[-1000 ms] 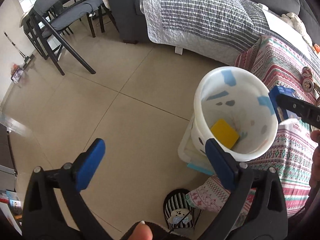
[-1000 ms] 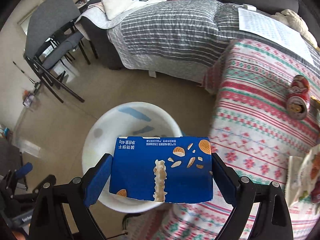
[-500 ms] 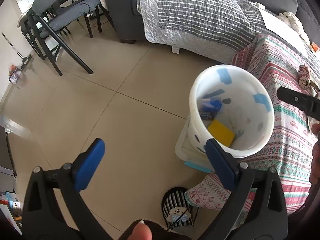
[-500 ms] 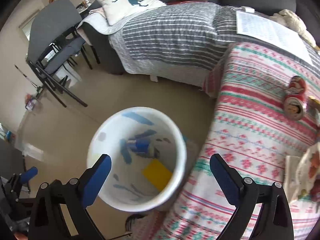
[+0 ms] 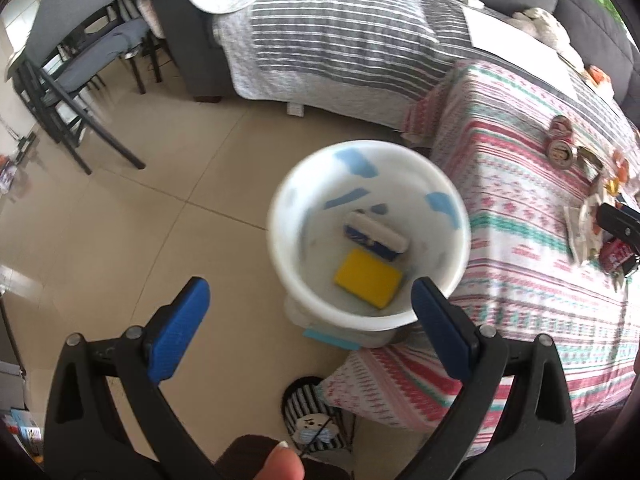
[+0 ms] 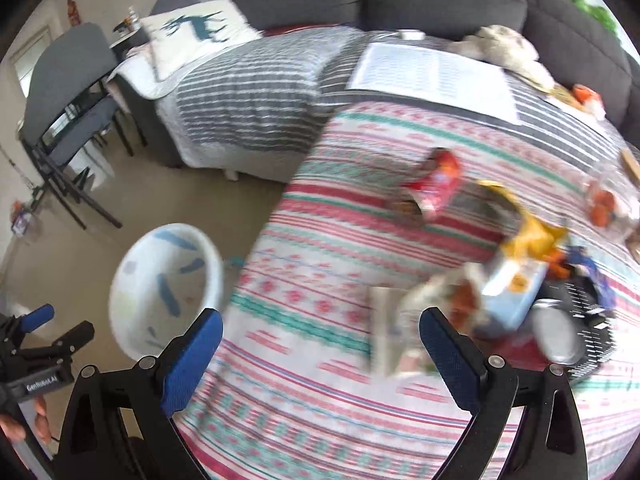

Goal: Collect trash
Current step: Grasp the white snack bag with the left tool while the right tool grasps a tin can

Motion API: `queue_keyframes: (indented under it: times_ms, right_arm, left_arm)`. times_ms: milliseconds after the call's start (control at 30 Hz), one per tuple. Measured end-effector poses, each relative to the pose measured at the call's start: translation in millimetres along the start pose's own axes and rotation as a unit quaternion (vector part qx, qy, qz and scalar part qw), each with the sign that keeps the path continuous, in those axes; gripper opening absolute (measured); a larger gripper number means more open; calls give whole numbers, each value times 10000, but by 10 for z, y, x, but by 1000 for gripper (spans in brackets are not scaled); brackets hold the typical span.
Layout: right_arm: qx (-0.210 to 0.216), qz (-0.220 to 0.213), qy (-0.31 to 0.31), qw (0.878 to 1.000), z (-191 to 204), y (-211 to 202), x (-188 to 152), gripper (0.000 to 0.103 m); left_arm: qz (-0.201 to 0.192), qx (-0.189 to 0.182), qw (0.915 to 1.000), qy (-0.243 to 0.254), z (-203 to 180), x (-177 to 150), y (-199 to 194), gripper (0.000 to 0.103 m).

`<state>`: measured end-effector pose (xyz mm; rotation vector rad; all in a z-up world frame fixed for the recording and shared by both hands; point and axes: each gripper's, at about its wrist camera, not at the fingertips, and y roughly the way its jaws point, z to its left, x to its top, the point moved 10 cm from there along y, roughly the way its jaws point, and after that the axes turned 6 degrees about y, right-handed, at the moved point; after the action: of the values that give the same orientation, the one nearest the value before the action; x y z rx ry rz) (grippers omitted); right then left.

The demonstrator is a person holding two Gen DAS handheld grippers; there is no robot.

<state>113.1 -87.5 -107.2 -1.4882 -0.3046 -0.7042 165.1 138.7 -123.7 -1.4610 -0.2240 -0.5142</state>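
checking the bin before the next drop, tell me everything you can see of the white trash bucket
The white plastic trash bucket is round, with a thick rolled rim and blue blotches showing through its walls. It stands upright on the beige tiled floor, close beside the striped-cloth table. Inside lie a yellow square pad and a blue snack box. Neither hand-held gripper touches it; the left hand-held gripper hovers open above its near rim.
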Motion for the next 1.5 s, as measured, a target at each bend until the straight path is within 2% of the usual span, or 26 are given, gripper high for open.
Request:
queue_keyframes:
  times_ms: [333,600,733,800,833,933,1033,1267,1500]
  right_arm:
    - [-499,-79,595,9969,-1089,-320,10,100]
    - [-554,249,944,9937,-1467,-133,-35,99]
    - [-583,408,1027,9922,-1508,-4,-60,87]
    - [-600,538,1077,9909,-1530,60,-98,76]
    - [-584,605,1085,9905,-1529,84,-125,64]
    - [-545,656,1055,9908,-1527,81,-140,62]
    - [-343,565,1148,9912,-1530,-30,-105,62]
    - [-68,61,1292,9916,-1667,-486,-10,62]
    - [-238,-309,1585,9866,-2065,-790,-4,62]
  left_arm:
    - [-42,-251,9986,464,-723,244,-80,100]
    - [8,-397,9971,652,-1157,336,-89,100]
    - [23,-458,9967,673,-1304,362,-92,100]
    - [26,-472,9965,693,-1357,371,-84,100]
    - [30,-485,9963,703,-1383,371,-85,100]
    - [44,-527,9957,757,-1477,371,-84,100]
    - [63,-573,9947,850,-1601,372,-81,100]
    - [113,-823,9914,1012,-2001,407,-84,100]
    - [242,-1270,9851,1131,-2636,446,-35,100]
